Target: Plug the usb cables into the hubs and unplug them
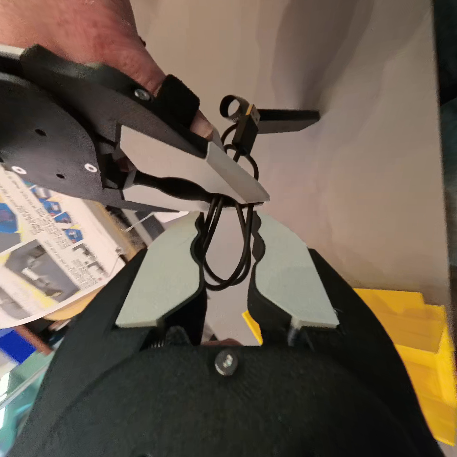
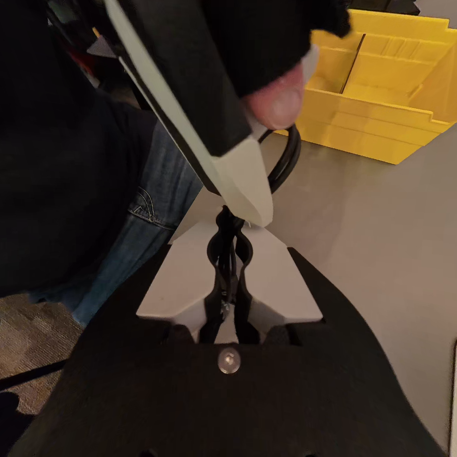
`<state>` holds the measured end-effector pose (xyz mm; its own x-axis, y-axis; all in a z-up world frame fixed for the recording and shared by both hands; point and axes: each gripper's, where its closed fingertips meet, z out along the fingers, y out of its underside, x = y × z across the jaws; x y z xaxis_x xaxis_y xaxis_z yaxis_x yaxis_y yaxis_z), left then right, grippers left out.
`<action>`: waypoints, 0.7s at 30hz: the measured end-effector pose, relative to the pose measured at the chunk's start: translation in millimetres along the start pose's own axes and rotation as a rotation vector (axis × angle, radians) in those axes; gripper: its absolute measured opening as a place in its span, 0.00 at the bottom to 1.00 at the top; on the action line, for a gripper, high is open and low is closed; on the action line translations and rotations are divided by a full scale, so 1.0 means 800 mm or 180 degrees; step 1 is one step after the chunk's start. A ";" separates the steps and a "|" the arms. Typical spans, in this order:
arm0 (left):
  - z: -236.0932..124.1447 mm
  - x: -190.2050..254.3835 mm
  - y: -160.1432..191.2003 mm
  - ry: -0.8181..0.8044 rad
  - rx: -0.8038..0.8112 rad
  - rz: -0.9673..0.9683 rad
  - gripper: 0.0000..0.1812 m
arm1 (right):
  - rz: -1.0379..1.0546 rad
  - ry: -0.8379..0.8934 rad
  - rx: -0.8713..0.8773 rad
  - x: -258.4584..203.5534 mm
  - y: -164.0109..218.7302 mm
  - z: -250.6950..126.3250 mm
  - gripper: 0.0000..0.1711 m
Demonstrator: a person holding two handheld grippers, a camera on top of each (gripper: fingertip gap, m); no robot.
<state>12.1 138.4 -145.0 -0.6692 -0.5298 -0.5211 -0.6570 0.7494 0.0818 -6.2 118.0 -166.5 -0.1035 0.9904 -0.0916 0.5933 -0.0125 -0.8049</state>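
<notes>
A coiled black USB cable (image 1: 222, 272) hangs in the air between both grippers. Its black USB plug (image 1: 249, 123) points up, next to a black fastening strap (image 1: 286, 118). My left gripper (image 1: 227, 220) is open, and the cable loops hang between its grey fingers without being pinched. My right gripper (image 1: 237, 201) comes in from the upper left and is shut on the top of the loops. In the right wrist view my right gripper (image 2: 228, 225) clamps the cable strands, the left gripper (image 2: 257, 210) crosses from above, and a cable loop (image 2: 286, 158) shows behind it. No hub is in view.
Yellow plastic bins (image 2: 383, 99) stand on the grey table (image 2: 346, 247), also at the lower right of the left wrist view (image 1: 408, 346). A printed sheet (image 1: 44, 247) lies at the left. A person's jeans (image 2: 153, 210) are close at the table's left edge. My left and right fingertips are right by each other.
</notes>
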 end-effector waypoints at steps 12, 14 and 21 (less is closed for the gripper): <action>0.011 0.012 -0.003 0.0086 0.0039 0.0092 0.08 | 0.0077 -0.0001 -0.0287 -0.002 0.016 0.003 0.00; 0.012 0.017 -0.003 0.0113 0.0025 0.0140 0.08 | 0.0120 0.0012 -0.0362 -0.002 0.019 0.006 0.01; 0.020 0.023 0.029 0.0021 -0.0203 -0.0191 0.07 | 0.0260 0.0403 -0.0614 0.017 0.039 -0.008 0.15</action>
<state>-10.1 152.2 -166.4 -0.6301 -0.5756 -0.5212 -0.7166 0.6896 0.1048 16.3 132.0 -189.1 0.0447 0.9967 -0.0679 0.7383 -0.0787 -0.6698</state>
